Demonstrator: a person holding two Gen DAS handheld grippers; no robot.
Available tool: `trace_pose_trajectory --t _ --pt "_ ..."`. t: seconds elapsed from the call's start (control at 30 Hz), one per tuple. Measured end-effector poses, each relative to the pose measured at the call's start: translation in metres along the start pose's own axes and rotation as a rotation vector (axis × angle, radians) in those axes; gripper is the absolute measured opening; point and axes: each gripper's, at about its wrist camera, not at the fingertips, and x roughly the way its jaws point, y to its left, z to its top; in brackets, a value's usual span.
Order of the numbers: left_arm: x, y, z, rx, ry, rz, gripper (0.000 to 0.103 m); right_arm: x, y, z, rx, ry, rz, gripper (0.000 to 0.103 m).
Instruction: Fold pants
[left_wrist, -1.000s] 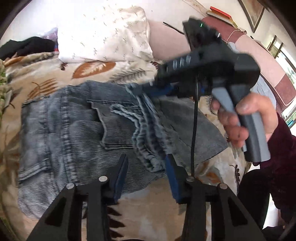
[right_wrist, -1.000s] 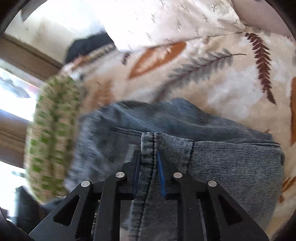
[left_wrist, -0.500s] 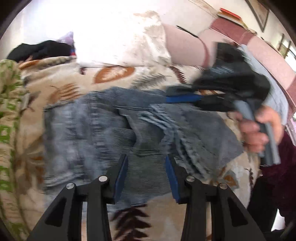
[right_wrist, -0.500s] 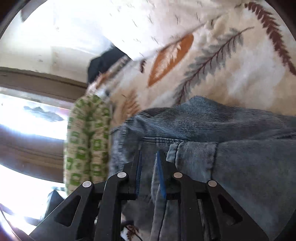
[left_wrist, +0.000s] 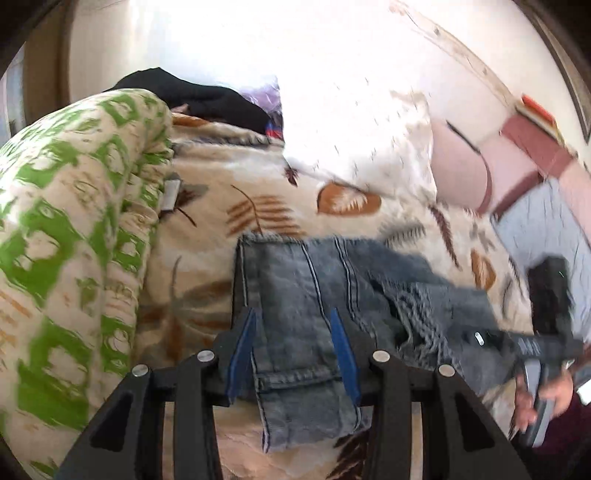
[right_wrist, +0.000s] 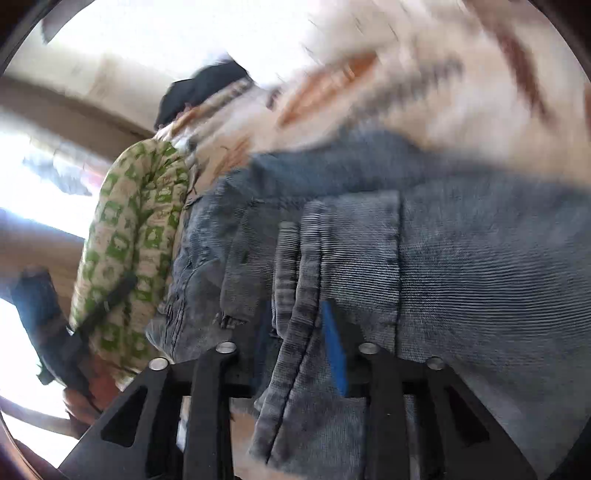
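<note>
Pants (left_wrist: 306, 314), a pair of faded blue jeans, lie partly folded on a bed whose cover (left_wrist: 229, 192) is cream with brown leaf prints, a green-patterned quilt (left_wrist: 74, 229) rolled up beside them. The left gripper (left_wrist: 291, 350) hangs above the hem end of the folded legs with its blue-padded jaws standing moderately apart; denim shows between them, but the pads look clear of it, so nothing seems held on that side. That position probably serves to line up a grasp on the leg edge for another fold. The right gripper (right_wrist: 295, 343) sits over the bunched waistband (right_wrist: 314, 258), and its jaws are opening with the thick seam between the pads; judging by the gap on the visible blue pad, the cloth is being let go rather than pinched. Releasing here makes sense if the upper part has been laid where it belongs. In the left wrist view the person's hand (left_wrist: 543, 398) grips the right tool's handle low at the frame's right side. Both views are smeared with motion blur, so fine contact is hard to confirm.
</note>
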Motion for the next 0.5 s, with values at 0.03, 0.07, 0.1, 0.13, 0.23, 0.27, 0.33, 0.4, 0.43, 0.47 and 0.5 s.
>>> trace_pose_trajectory --t 0.03,0.07,0.1,0.13,0.23,0.27,0.33,0.4,0.43,0.47,0.5 --pt "-0.001 0.003 0.003 -0.020 -0.004 -0.028 0.047 -0.008 0.014 -0.004 -0.058 -0.019 -0.007 0.047" --pt "-0.003 0.004 0.005 -0.033 -0.009 -0.046 0.048 -0.011 0.024 -0.008 -0.095 -0.031 0.001 0.055" --pt "-0.006 0.006 0.007 -0.043 -0.019 -0.052 0.048 -0.017 0.039 -0.016 -0.145 -0.050 0.019 0.058" --pt "-0.009 0.005 0.008 -0.045 -0.031 -0.049 0.050 -0.019 0.048 -0.023 -0.180 -0.062 0.030 0.061" --pt "-0.016 0.005 0.009 -0.039 -0.062 -0.005 0.063 -0.019 0.087 -0.052 -0.296 -0.076 0.074 0.061" --pt "-0.017 0.006 0.008 -0.035 -0.062 0.023 0.066 -0.018 0.093 -0.058 -0.304 -0.081 0.085 0.061" --pt "-0.015 0.011 0.005 -0.053 -0.036 0.051 0.066 -0.014 0.106 -0.061 -0.324 -0.094 0.066 0.061" --pt "-0.012 0.013 -0.004 -0.093 0.005 0.028 0.066 -0.011 0.111 -0.051 -0.344 -0.078 0.033 0.061" --pt "-0.011 0.012 -0.010 -0.095 0.027 0.024 0.066 -0.012 0.111 -0.043 -0.350 -0.078 0.007 0.061" --pt "-0.010 0.009 -0.018 -0.089 0.043 0.042 0.066 -0.012 0.111 -0.028 -0.348 -0.081 -0.015 0.061" --pt "-0.010 0.006 -0.024 -0.083 0.054 0.063 0.066 -0.011 0.107 -0.010 -0.336 -0.072 -0.022 0.061"
